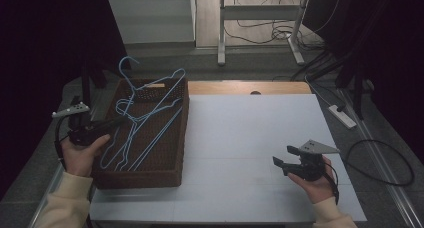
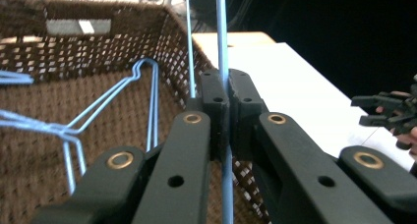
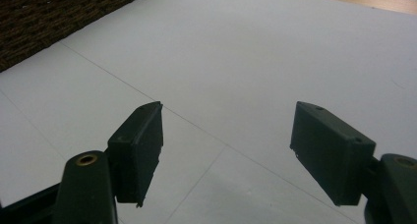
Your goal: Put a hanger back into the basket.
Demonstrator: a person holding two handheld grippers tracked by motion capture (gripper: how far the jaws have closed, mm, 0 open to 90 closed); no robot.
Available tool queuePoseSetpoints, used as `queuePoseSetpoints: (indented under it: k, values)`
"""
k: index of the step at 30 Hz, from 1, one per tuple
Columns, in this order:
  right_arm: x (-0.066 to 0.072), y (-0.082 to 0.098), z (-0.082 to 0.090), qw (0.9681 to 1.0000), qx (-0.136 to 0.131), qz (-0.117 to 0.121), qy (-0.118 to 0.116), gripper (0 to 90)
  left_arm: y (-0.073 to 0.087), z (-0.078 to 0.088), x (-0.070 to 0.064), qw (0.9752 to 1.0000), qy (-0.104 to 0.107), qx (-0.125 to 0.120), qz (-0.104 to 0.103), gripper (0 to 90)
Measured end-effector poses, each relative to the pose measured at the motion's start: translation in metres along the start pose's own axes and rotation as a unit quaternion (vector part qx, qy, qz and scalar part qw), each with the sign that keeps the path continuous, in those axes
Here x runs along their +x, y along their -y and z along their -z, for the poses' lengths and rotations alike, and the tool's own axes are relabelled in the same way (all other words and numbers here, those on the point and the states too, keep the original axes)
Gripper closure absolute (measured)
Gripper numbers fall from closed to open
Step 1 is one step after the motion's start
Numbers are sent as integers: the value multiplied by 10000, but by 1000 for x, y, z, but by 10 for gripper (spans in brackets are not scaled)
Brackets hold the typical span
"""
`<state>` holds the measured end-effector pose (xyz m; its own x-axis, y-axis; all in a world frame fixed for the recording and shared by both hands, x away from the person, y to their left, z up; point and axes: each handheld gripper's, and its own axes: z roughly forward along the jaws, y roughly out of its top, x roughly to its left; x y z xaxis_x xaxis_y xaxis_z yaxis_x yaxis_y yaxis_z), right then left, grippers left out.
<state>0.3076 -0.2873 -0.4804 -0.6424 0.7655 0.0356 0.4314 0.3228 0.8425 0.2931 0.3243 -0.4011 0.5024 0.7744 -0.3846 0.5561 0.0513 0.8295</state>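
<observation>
While its jaws pinch one light-blue wire hanger point(image 2: 223, 47) above the brown woven basket point(image 2: 88, 62), the left gripper point(image 2: 222, 101) hides the wire's middle; the right gripper point(image 3: 226, 150) gapes empty over the white tabletop point(image 3: 246, 62).

Dim room: grey floor point(image 1: 260, 68), tangled cables point(image 1: 280, 33), metal table legs point(image 1: 221, 33) beyond.

We see several light-blue wire hangers point(image 1: 142, 119) piled in a dark brown woven basket point(image 1: 150, 175), which sits on the left part of the white tabletop point(image 1: 250, 138). Most lie tangled on the basket's floor, shoulders pointing toward its far wall. One hanger point(image 1: 127, 70) stands raised, its hook poking up past the basket's far left corner. In the left gripper view, a wire of a hanger point(image 2: 222, 32) is pinched between the closed jaws of the left claw point(image 2: 222, 94), at the basket's edge.
</observation>
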Motion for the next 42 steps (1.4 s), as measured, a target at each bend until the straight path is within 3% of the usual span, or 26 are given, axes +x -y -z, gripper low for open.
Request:
queuePoseSetpoints:
  k: [11, 18, 29, 34, 37, 39, 42]
  values:
    - [0, 0, 0, 10000, 19, -10, 17, 291, 9, -12, 18, 9992, -81, 382, 81, 866]
    - [0, 0, 0, 10000, 14, -5, 10, 292, 12, -29, 24, 9964, -349, 766, 124, 866]
    - [1, 0, 1, 10000, -4, 8, 3, 292, 18, -50, 27, 9912, -550, 1193, 149, 865]
    - [1, 0, 1, 10000, 13, 20, 4, 293, 21, -57, 31, 9860, -677, 1498, 264, 861]
    - [2, 0, 1, 10000, 10, 24, 4, 293, 23, -61, 32, 9801, -948, 1729, 248, 855]
    - [2, 0, 1, 10000, 8, 31, 4, 292, 23, -62, 32, 9776, -1114, 1768, 251, 831]
    - [2, 0, 1, 10000, 4, 34, 3, 293, 22, -61, 31, 9758, -1351, 1711, 167, 775]
